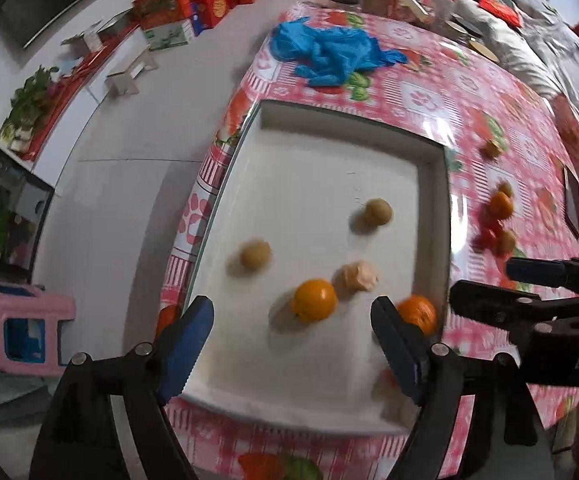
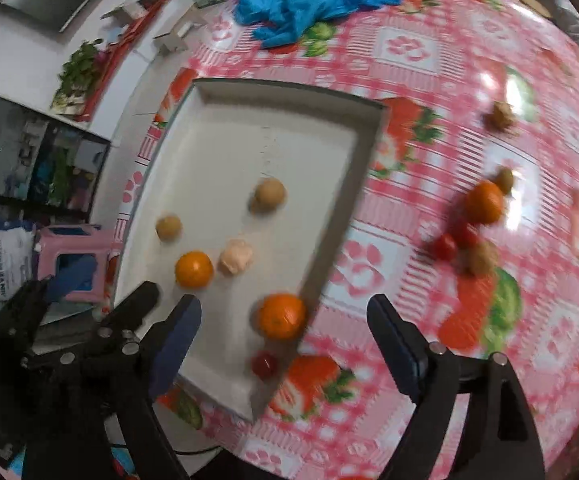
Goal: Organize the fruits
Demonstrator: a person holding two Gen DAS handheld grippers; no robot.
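- Landmark: the white tray (image 2: 225,148) at the left edge of the surface (image 2: 429,52), which carries a pink checked cloth.
- Left claw (image 1: 292,344): jaws wide, nothing between the pads; it hangs over the near end of the tray.
- Inside the tray, left to right: a tan round fruit (image 2: 168,227), an orange (image 2: 194,269), a pale pink fruit (image 2: 236,257), a second tan fruit (image 2: 270,194), a larger orange (image 2: 282,316) against the right wall, and a small red fruit (image 2: 264,365) in the near corner. Six pieces judged delivered.
- Right claw (image 2: 285,334): jaws wide, gripping nothing; it stands above the tray's near right corner, the larger orange beneath it.
- Right of the tray, well apart from it: a loose cluster on the cloth, comprising an orange (image 2: 484,202), small red fruits (image 2: 445,246) and brown ones (image 2: 481,258); blur prevents an exact count.
- One brown piece (image 2: 499,114) lies alone beyond that cluster.
- Blue gloves (image 2: 309,0) lie beyond the tray's far end; not part of the task.
- Assessment: roughly half complete; the cluster and the lone piece are outstanding.
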